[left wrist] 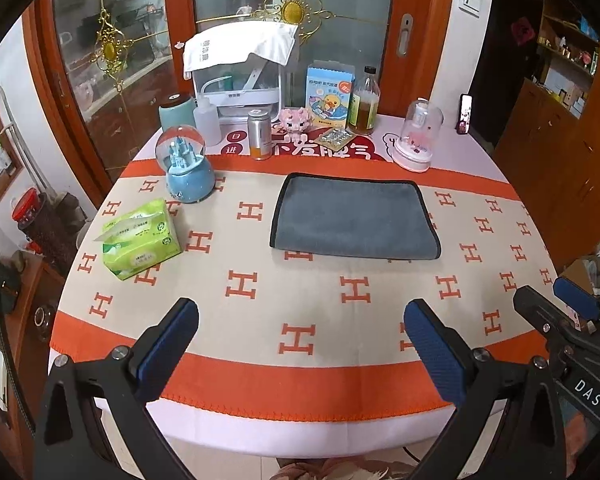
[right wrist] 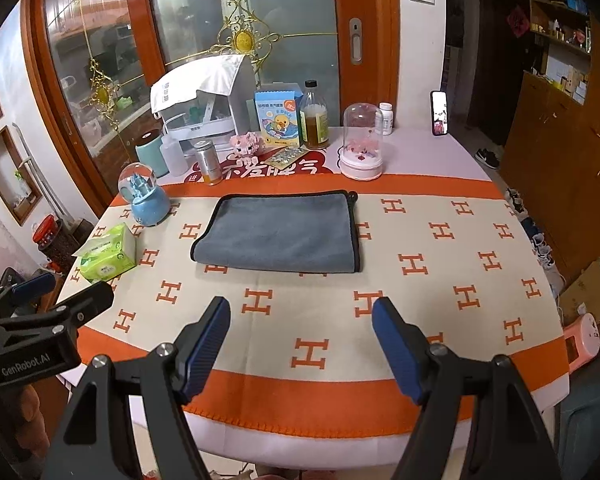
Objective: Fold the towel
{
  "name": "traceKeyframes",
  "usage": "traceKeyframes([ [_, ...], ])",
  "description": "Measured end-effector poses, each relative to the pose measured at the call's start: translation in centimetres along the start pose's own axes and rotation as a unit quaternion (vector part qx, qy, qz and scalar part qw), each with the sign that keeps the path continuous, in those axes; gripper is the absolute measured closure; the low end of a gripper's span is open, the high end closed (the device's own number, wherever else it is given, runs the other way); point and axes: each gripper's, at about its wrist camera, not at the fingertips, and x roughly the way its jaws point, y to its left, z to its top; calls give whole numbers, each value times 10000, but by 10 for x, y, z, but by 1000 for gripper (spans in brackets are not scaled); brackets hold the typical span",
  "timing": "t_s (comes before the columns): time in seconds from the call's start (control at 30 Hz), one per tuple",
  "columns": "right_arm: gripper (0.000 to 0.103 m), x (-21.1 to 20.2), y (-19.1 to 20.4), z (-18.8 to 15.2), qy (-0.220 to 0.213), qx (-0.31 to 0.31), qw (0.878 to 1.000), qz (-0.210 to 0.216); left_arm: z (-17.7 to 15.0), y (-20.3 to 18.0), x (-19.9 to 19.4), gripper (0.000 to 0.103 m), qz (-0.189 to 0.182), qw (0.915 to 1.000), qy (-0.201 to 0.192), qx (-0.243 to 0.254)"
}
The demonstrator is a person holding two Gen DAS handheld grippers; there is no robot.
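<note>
The grey towel [left wrist: 356, 218] with its black edging lies folded flat on the far half of the table, on a cream cloth [left wrist: 300, 292] patterned with orange H marks and orange bands. To its left stand a blue snow globe [left wrist: 186, 168] and a green pack of tissues [left wrist: 140, 238]; behind it are a bottle [left wrist: 365, 102], a blue carton [left wrist: 329, 94] and a pink glass dome [left wrist: 418, 136]. Both tongs hang near the table's front edge, well apart from the towel: the left gripper [left wrist: 300, 340] and the right gripper [right wrist: 300, 340] each stand wide open, holding nothing. Behind the table are orange-framed glass doors [right wrist: 244, 12]; wooden cupboards [right wrist: 556, 152] line the right.
</note>
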Motion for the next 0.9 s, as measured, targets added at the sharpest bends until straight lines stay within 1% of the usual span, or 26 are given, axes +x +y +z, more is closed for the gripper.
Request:
traceKeyframes([
  [0.43,29,3,4,0,58,-58,10000,-17,0,-1,1,1,33,10000,-26,39],
  [0.9,29,4,6,1,92,-138,9998,131,0,-6,1,1,-14,10000,-16,68],
])
